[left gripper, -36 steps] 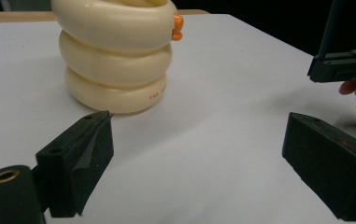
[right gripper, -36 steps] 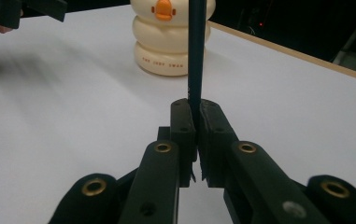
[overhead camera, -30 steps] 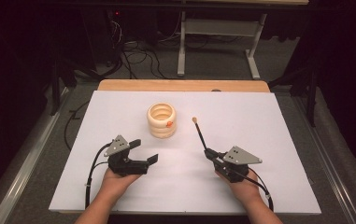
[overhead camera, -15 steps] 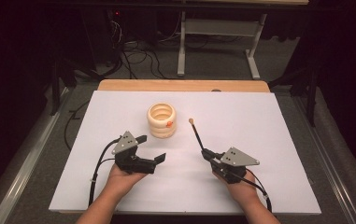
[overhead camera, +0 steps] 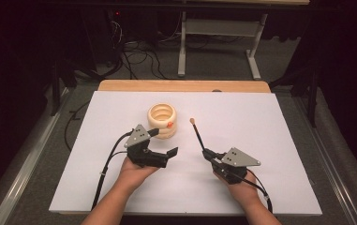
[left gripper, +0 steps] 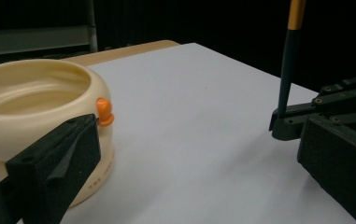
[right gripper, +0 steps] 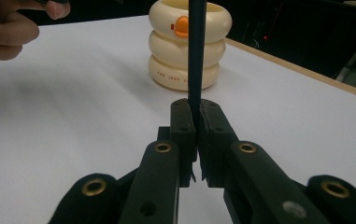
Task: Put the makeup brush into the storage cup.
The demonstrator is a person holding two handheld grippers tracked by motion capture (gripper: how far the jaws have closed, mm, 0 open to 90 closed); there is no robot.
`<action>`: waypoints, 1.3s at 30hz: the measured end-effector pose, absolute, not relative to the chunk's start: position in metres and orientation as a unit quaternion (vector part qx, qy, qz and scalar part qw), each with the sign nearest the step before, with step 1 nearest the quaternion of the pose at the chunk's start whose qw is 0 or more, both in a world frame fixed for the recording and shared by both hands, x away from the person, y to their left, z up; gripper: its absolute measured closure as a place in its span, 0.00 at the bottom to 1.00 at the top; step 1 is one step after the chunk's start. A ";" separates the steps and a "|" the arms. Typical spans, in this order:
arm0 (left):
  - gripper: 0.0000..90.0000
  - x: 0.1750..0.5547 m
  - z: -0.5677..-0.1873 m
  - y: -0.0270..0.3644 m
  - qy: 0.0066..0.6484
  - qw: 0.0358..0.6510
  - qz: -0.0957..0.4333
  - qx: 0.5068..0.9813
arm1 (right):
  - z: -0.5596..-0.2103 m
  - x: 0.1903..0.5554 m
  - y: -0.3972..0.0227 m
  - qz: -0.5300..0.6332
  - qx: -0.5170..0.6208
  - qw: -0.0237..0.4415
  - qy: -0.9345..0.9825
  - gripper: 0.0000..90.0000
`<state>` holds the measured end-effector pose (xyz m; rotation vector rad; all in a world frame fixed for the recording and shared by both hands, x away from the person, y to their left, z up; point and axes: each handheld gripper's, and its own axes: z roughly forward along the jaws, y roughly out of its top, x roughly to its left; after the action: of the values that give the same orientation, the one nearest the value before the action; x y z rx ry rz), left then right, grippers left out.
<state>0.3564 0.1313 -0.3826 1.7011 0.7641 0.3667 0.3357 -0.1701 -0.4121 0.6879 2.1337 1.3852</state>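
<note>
- The right gripper (overhead camera: 208, 153) has its fingers (right gripper: 183, 122) clamped on a dark pencil (overhead camera: 197, 134); the pencil slants up and away over the white desk (overhead camera: 270, 126)
- The left gripper (overhead camera: 163, 142) has just been opening; its fingers (left gripper: 59, 158) stand wide with nothing between them, just beside the cream ringed pot (overhead camera: 162, 120)

Dark room, grey carpet floor (overhead camera: 35, 154), white-topped table (overhead camera: 270, 131) (wooden far edge), cables (overhead camera: 138, 51), pale metal stand (overhead camera: 213, 33) behind.

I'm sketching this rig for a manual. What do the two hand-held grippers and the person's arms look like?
Both the left gripper and right gripper are matte black, with blocky jaws, brass-coloured pivot pins, a grey three-cornered plate with small holes on top, and a black trailing cable. The forearms are bare, with no sleeves in view.
</note>
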 end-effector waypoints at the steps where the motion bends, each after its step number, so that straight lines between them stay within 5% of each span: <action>1: 0.00 0.357 -0.383 0.129 0.326 0.585 0.153 0.727 | -0.412 0.336 -0.170 0.509 0.253 0.250 0.784 0.97; 39: 0.02 0.339 -0.382 0.124 0.306 0.617 0.121 0.715 | -0.419 0.324 -0.126 0.517 0.222 0.226 0.795 0.97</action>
<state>0.3387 0.1240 -0.3816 1.6450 0.7042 0.2792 0.3245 -0.1258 -0.4189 0.6116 2.1923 1.4254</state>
